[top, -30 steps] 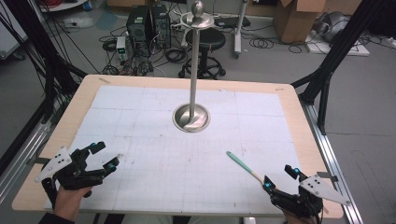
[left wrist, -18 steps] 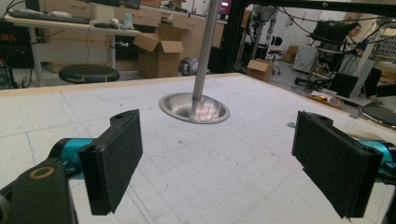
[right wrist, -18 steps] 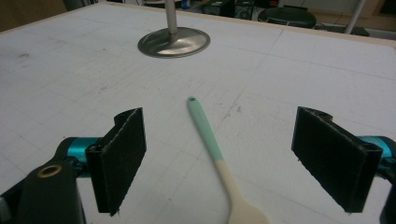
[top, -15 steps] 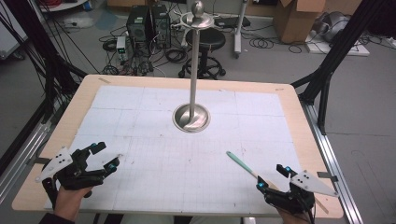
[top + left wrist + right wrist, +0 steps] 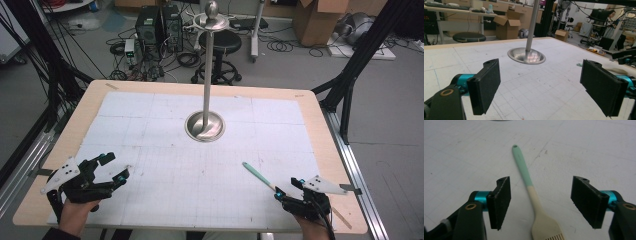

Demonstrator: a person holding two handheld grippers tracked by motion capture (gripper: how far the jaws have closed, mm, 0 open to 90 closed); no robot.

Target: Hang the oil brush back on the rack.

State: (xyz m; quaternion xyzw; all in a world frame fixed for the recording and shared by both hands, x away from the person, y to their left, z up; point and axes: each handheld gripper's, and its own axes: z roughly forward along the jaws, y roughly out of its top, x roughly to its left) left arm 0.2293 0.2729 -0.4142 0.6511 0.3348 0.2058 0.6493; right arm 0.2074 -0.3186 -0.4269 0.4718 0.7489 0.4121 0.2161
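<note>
The metal stand [image 5: 205, 125] — round dished base, tall pole topped with a ball — is taken as landmark, set on the white gridded mat [image 5: 150, 115] near the table's [image 5: 75, 120] middle. The pastry brush [image 5: 260, 176], mint-green handle end with cream neck and bristle head, is seen lying flat on the mat, well toward the person's side and to the right of the stand, its green tip aimed back at the stand's base. The right gripper [image 5: 288, 188] is placed low over the brush's cream end; in the right gripper view the brush [image 5: 531, 195] is shown between the two pads [image 5: 501, 202] with clear gaps on both sides — jaws have just been closing but nothing is gripped yet, so it counts as released. The left gripper [image 5: 113, 167] is held near the table's front-left, well apart from the stand, jaws spread wide and nothing between them; the stand's base [image 5: 526, 55] is seen beyond its pads [image 5: 486, 85].
</note>
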